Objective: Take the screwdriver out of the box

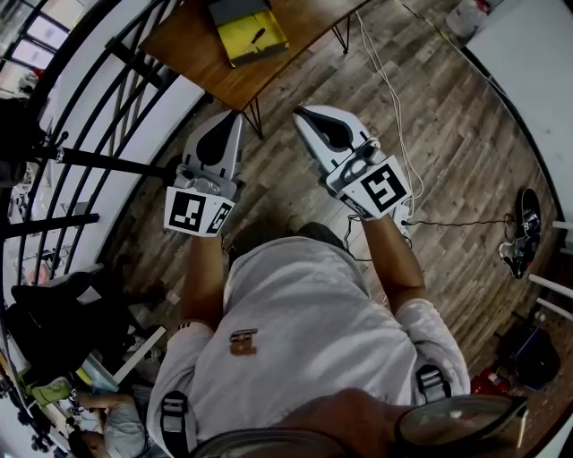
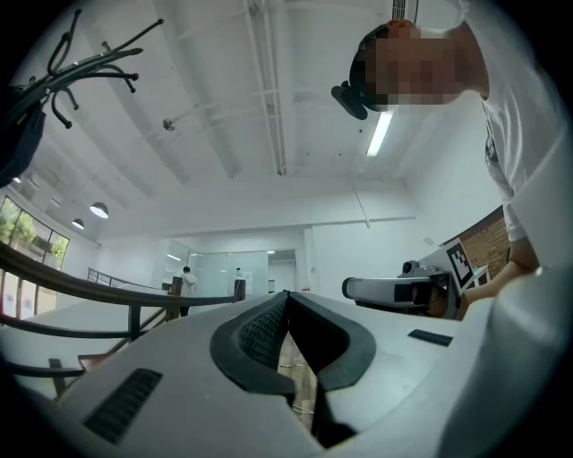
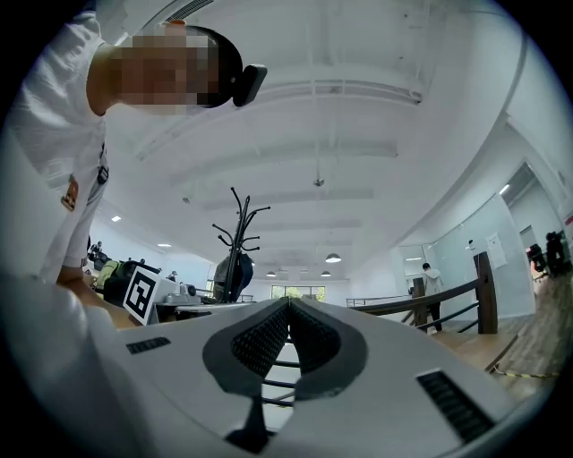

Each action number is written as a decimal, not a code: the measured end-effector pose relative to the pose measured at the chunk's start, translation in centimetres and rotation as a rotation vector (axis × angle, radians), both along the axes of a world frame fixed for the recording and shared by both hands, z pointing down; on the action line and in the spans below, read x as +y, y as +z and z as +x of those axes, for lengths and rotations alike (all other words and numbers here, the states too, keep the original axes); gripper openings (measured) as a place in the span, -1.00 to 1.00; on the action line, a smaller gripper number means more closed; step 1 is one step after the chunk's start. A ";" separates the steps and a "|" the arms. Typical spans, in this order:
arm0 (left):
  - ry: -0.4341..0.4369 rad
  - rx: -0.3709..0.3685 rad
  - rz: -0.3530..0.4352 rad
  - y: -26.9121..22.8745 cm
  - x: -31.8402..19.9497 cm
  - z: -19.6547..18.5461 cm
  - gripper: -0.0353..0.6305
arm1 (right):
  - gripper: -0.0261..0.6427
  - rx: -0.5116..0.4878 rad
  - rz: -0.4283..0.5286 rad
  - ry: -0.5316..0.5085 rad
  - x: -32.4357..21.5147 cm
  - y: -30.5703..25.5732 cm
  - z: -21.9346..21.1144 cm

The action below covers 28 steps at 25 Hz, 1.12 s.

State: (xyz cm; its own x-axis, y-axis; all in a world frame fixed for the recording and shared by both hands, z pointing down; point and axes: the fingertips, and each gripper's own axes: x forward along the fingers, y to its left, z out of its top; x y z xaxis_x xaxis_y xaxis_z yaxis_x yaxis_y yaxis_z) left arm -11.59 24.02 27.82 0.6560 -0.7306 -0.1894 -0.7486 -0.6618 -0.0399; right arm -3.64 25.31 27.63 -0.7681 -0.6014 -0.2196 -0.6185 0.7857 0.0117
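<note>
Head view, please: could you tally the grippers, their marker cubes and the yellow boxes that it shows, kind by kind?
Grippers: 2, the left gripper and the right gripper, both shut
Marker cubes: 2, one on the left, one on the right
Yellow box: 1, on the wooden table
Total: 5

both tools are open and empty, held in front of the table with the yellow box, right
Not open. The left tool and right tool are shut, jaws together with nothing between, as each gripper view shows. The rest holds: both are empty, in front of the table with the yellow box.
</note>
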 end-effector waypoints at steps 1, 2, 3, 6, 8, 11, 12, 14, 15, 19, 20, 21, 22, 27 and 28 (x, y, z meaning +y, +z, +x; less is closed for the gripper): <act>-0.003 -0.001 0.000 0.1 -0.2 0.3 -0.84 | -0.83 -0.001 0.006 -0.004 -0.1 -0.1 0.4; -0.006 -0.001 0.000 0.2 -0.3 0.6 -0.84 | -0.83 -0.001 0.011 -0.006 -0.3 -0.1 0.7; -0.010 0.000 -0.001 0.2 -0.5 0.7 -0.84 | -0.83 0.001 0.012 -0.006 -0.5 0.0 1.0; -0.018 -0.003 -0.007 0.3 -1.1 1.0 -0.84 | -0.83 0.016 0.002 0.006 -1.1 0.4 1.8; -0.021 -0.007 -0.009 0.2 -1.6 1.1 -0.84 | -0.83 0.013 -0.003 0.010 -1.5 0.4 2.2; -0.026 -0.011 -0.008 0.4 -2.9 1.4 -0.84 | -0.83 -0.004 -0.002 0.010 -2.6 0.4 2.8; -0.027 -0.011 -0.008 0.5 -3.4 1.4 -0.84 | -0.83 -0.004 -0.003 0.012 -3.0 0.5 3.0; -0.031 -0.009 -0.007 0.7 -4.6 1.3 -0.84 | -0.83 0.003 -0.010 0.019 -4.0 1.0 3.2; -0.034 -0.008 -0.006 0.8 -5.3 1.2 -0.84 | -0.83 0.012 -0.015 0.023 -4.6 1.2 3.3; -0.035 -0.004 -0.011 1.4 -8.4 1.3 -0.84 | -0.83 0.039 -0.030 0.037 -7.2 2.0 3.7; -0.035 -0.002 -0.012 1.5 -9.3 1.3 -0.84 | -0.83 0.039 -0.029 0.037 -8.0 2.0 3.8; -0.035 0.000 -0.013 1.7 -10.3 1.4 -0.84 | -0.83 0.041 -0.028 0.037 -9.0 2.0 3.9; -0.036 0.001 -0.015 1.9 -11.5 1.4 -0.84 | -0.83 0.048 -0.029 0.039 -10.0 2.1 4.0; -0.038 0.001 -0.029 3.0 -17.4 0.7 -0.84 | -0.83 0.062 -0.035 0.045 -15.7 2.4 3.3; -0.038 0.000 -0.033 3.2 -18.7 0.5 -0.84 | -0.83 0.065 -0.038 0.046 -16.9 2.5 3.0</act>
State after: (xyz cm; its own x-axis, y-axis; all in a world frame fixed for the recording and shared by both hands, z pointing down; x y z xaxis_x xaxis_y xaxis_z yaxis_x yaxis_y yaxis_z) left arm -11.14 5.27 31.03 0.6275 -0.7610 -0.1648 -0.7733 -0.6337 -0.0185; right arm -0.62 8.38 30.11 -0.7516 -0.6431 -0.1466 -0.6526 0.7573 0.0237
